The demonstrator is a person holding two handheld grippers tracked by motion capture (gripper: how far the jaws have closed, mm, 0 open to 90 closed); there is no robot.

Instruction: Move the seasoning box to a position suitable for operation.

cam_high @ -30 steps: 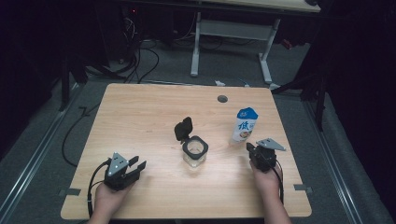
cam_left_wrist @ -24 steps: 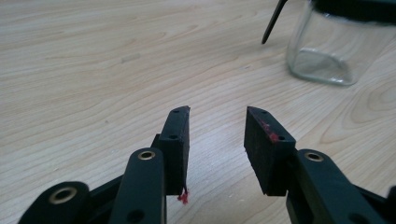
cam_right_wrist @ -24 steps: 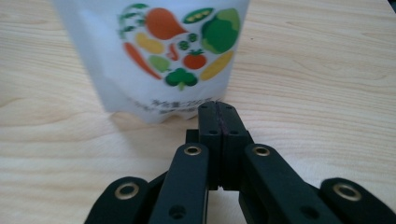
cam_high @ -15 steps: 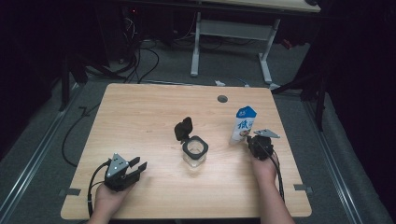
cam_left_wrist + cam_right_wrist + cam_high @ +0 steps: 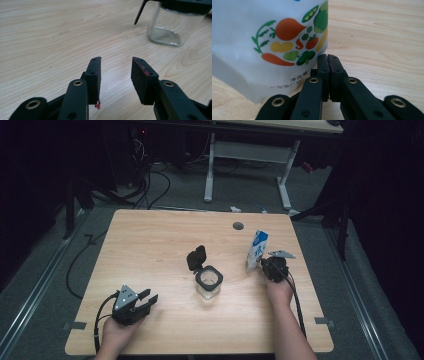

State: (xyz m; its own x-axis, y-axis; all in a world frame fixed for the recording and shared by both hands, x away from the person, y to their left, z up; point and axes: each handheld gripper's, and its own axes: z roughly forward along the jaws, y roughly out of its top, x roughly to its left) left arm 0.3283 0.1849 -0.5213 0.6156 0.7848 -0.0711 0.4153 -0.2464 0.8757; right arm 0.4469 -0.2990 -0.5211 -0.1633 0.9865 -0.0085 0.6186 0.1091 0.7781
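A white pouch (image 5: 257, 249) printed with vegetables (image 5: 274, 37) stands upright at the table's right. My right gripper (image 5: 264, 264) sits at its base on the near side. In the right gripper view the gripper (image 5: 327, 55) points just past the pouch's right edge; its jaws have just been opening by a sliver, but the pads still meet with nothing between them. A clear square jar (image 5: 208, 282) with a black rim and a flipped-up black lid (image 5: 196, 257) stands mid-table. My left gripper (image 5: 150, 296) rests near the front left, open and empty (image 5: 116, 60), aimed toward the jar (image 5: 170, 27).
The wooden table (image 5: 150, 245) has a round cable hole (image 5: 238, 225) at the back right. Tape marks (image 5: 324, 321) sit at the front corners. Cables and a white desk frame (image 5: 250, 155) lie on the floor beyond the far edge.
My right hand has moved forward and slightly left, up to the pouch's base. The left hand, jar and pouch have stayed put.
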